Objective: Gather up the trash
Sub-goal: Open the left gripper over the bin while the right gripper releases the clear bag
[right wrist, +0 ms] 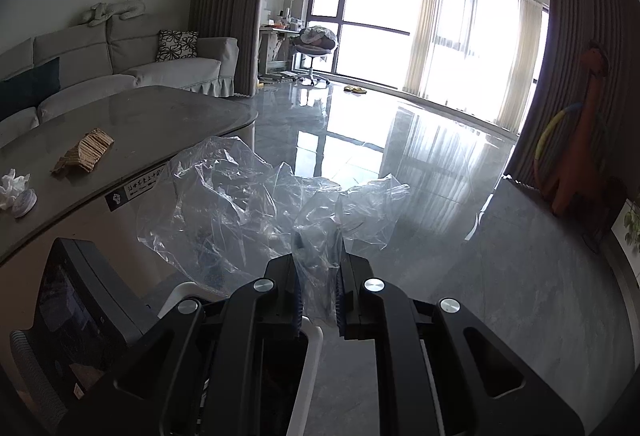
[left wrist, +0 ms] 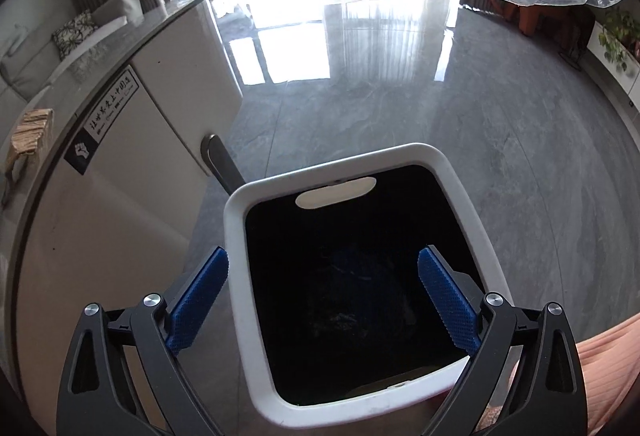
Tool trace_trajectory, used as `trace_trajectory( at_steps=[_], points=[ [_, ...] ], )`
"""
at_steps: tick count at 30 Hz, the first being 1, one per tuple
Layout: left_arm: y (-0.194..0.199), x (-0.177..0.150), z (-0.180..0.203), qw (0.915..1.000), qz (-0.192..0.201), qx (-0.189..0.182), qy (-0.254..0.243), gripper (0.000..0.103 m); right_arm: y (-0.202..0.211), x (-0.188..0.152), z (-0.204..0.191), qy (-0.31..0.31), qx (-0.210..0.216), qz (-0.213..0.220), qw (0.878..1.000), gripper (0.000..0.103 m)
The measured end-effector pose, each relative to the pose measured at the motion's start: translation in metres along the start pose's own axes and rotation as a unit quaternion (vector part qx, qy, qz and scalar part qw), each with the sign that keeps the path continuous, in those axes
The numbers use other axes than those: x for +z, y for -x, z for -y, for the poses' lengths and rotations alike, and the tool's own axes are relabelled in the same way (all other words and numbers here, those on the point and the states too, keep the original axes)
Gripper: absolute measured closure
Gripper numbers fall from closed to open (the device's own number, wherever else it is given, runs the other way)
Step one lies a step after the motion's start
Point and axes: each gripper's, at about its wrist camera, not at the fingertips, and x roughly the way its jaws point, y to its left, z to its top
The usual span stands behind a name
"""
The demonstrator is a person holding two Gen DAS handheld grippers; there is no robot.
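The right gripper (right wrist: 318, 292) is closed narrowly on a crumpled sheet of clear plastic film (right wrist: 256, 212), which hangs forward from between its blue pads; the same film shows at the top of the left wrist view, held up above the floor. The left gripper (left wrist: 323, 302) stands wide with nothing between its pads, and it hovers over the white rectangular trash bin with the dark inside (left wrist: 472, 220), which stands on the grey glossy floor just beside the rounded grey table (right wrist: 168, 116); the bin looks mostly dark inside, so I cannot tell what it holds already. The film is thus picked up but not yet dropped in the bin. On the table a brown piece of corrugated paper (right wrist: 84, 154), a crumpled white tissue (right wrist: 12, 186) and a small round white lid-like thing (right wrist: 25, 203) are left; I judge the task is at an early or middle stage.
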Motion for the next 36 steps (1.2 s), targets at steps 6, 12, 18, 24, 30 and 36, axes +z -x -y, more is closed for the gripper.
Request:
trace_trajectory(
  at_steps=[6,12,18,24,30,36],
  points=[
    [0.010,-0.001,-0.003,0.9996,0.017,0.020,0.001,0.007,0.000,0.001,-0.001,0.002,0.006,0.001,1.000,0.090],
    [0.050,0.000,-0.040,0.9948,0.071,0.063,0.036,0.007,-0.005,0.000,0.001,-0.003,0.017,-0.008,1.000,0.090],
    [0.085,0.005,-0.085,0.9876,0.099,0.070,0.100,0.007,-0.016,-0.003,-0.005,-0.013,0.044,-0.033,0.998,0.089],
    [0.098,0.005,-0.117,0.9809,0.101,0.068,0.152,0.007,-0.033,-0.019,-0.031,0.021,0.062,-0.081,0.995,0.089],
    [0.107,0.004,-0.127,0.9776,0.108,0.074,0.165,0.007,-0.057,-0.046,-0.052,0.072,0.062,-0.146,0.985,0.089],
    [0.121,0.001,-0.124,0.9762,0.124,0.081,0.158,0.007,-0.076,-0.065,-0.062,0.096,0.049,-0.201,0.974,0.086]
  ],
)
